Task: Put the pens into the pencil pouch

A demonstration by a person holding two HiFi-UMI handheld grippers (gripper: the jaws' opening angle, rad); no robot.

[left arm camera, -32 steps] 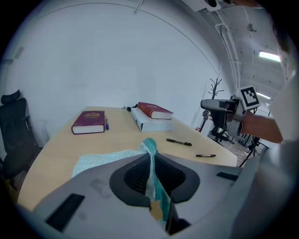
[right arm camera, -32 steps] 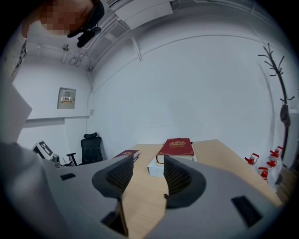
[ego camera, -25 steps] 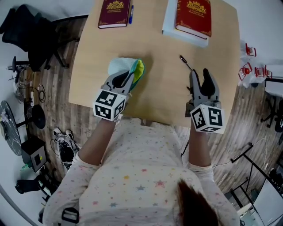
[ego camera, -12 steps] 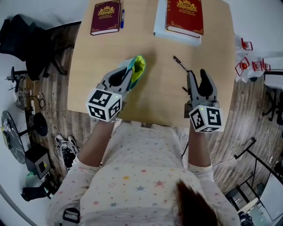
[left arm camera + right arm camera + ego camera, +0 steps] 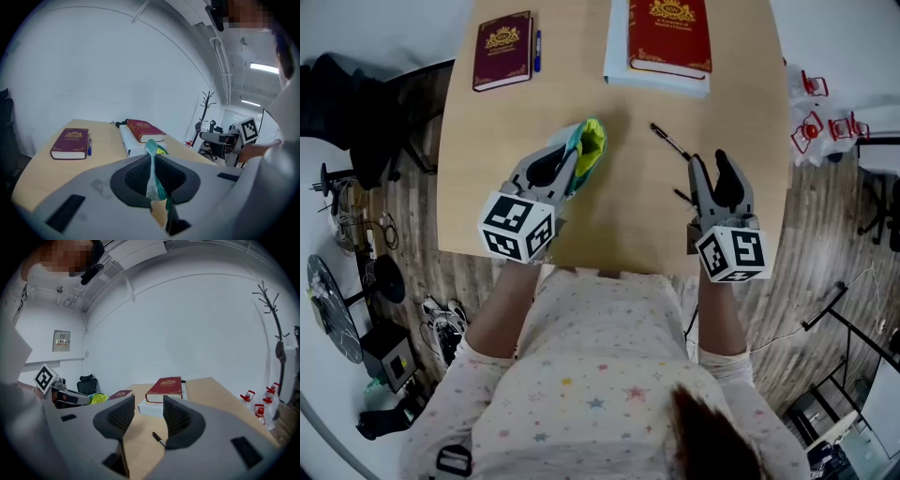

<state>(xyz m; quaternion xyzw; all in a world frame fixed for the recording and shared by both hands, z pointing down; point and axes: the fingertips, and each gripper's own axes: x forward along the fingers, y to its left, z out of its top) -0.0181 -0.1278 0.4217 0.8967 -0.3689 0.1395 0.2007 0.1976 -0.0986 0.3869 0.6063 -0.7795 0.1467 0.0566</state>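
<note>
Head camera looks steeply down onto the table [image 5: 628,178].

Desk [image 5: 628,216] is bare between the left claw [image 5: 565,161] and the right claw [image 5: 708,161]; passage is clear there. The pouch [image 5: 592,142], pinched in the left claw, occupies the mid-left. The black pen [image 5: 669,142] lies just ahead of the right claw's parted jaws, unobstructed. The far edge is blocked by a red book [image 5: 669,36] on a white book [image 5: 617,67], and by a maroon book [image 5: 502,62] with a blue pen [image 5: 537,51] beside it.
</note>
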